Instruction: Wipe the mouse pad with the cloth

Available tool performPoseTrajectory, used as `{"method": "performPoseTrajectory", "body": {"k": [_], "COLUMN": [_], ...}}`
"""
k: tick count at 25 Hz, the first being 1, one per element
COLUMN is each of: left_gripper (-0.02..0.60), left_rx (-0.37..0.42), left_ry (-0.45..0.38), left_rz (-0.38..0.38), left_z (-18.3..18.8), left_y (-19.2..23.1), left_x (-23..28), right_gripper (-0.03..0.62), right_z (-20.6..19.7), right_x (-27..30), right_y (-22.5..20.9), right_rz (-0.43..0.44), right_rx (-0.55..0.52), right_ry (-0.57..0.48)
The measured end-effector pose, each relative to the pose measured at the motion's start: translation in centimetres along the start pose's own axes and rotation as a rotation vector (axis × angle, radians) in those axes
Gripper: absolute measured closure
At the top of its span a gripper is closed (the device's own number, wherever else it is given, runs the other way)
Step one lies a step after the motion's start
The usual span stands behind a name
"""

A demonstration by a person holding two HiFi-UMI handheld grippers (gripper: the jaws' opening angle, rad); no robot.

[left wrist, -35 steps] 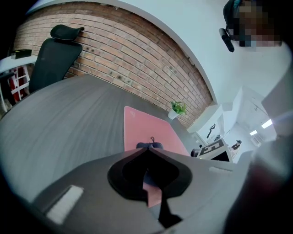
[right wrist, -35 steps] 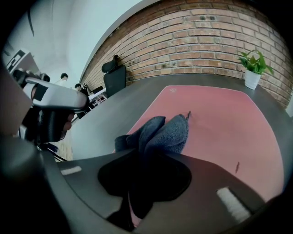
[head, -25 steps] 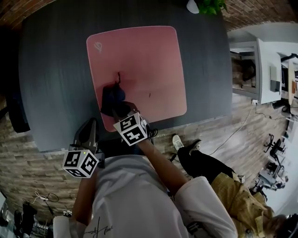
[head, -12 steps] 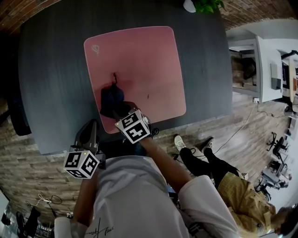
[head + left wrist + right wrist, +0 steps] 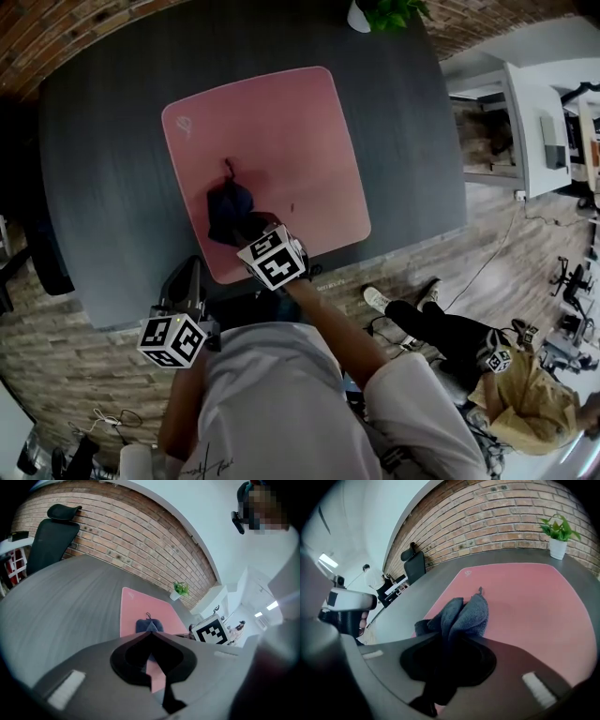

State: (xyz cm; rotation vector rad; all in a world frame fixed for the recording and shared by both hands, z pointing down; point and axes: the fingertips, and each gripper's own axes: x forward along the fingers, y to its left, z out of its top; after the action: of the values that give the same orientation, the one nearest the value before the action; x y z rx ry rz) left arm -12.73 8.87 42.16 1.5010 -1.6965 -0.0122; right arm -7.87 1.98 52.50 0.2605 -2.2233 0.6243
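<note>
Nearest the camera is the person's white shirt [image 5: 272, 394]. Off to its right, on the floor, a second person in a mustard-yellow top [image 5: 530, 412] stands well clear of the desk. The left gripper [image 5: 187, 281] hangs over the near edge of the dark grey wood-grain table [image 5: 103, 169]. Its jaws are pressed together at the tips with nothing between them, and it is apart from the pad. Just beside it to the right, the right gripper [image 5: 248, 228] reaches over the table edge. Its jaws are clenched on the near end of the dark blue terry cloth [image 5: 228, 206], whose bunched folds rise between them in the right gripper view. The cloth lies on the near-left part of the pink rounded-corner mouse pad [image 5: 281, 150], touching its surface. A thin hanging loop [image 5: 228, 167] points away from the gripper toward the middle of the pad. The pad lies flat on the table, slightly turned against the table's edges, with a small pale logo [image 5: 185, 128] in its far-left corner. Past the pad, at the table's far edge, stands a small green plant in a white pot [image 5: 375, 11]. Behind the table, the left gripper view shows a red brick wall [image 5: 140, 531] and, in front of it, a black office chair [image 5: 51, 541].
</note>
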Motion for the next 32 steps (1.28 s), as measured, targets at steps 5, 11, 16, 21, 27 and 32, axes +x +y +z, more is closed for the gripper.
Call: {"method": "performPoseTrajectory", "body": {"k": [5,11,16,21,27,32], "left_gripper": [0.571,0.571,0.571,0.571,0.571,0.571], "left_rx": [0.015,0.035,0.032,0.04,0.04,0.04], "left_ry": [-0.002,-0.01,-0.009,-0.008,-0.002,-0.003], "left_rz": [-0.006,-0.009,0.001,-0.002,-0.001,0.001], "left_z": [0.5,1.0,1.0,1.0,1.0,1.0], "left_y": [-0.8,-1.5,-1.8,-2.1,-2.5,-2.6], "left_x": [0.4,0.8,1.0,1.3,1.9,2.1], "right_gripper": [0.519,0.519,0.519,0.517,0.517,0.517], "right_z": [0.1,0.1,-0.1,-0.5,-0.5,-0.6], "right_x": [-0.8,-1.1,-1.7,-2.0,-2.9,-3.0], "right_y": [-1.1,-2.1,-2.5,-3.7,-5.0,-5.3], "right_rz": [-0.003,0.01,0.002,0.006,0.033,0.04], "right_rx": [0.015,0.001,-0.053,-0.031,0.014,0.015], "right_ry": [0.018,0.031,0.047,0.042,0.029,0.033]}}
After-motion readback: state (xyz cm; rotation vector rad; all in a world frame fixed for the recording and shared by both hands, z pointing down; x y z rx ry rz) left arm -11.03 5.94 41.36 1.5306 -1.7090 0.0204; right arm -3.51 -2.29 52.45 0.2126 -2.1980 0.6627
